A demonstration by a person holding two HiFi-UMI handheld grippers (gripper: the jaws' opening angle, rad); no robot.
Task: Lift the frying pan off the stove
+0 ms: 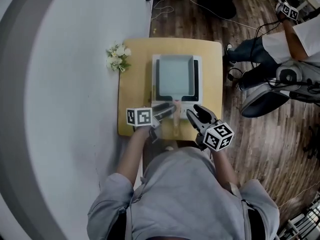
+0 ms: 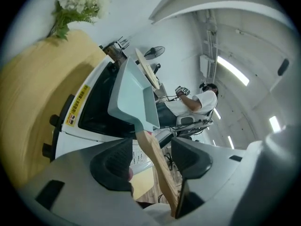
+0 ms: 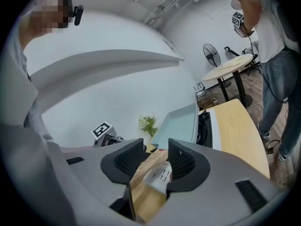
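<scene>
On the white tabletop stove (image 1: 198, 69), the pale-teal square frying pan (image 1: 175, 74) is seen seated, wooden handle (image 2: 159, 168) straddled unclamped by wide-open left fingers (image 2: 113, 163), right fingers (image 3: 123, 161) half-open, empty; clamping is required for any lift.

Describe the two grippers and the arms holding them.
The left gripper and right gripper have light grey moulded bodies with two broad jaws, each lined with black dimpled pads. Each carries a white cube printed with black square markers. No cables show on them. The person wears a grey top with grey sleeves.
</scene>
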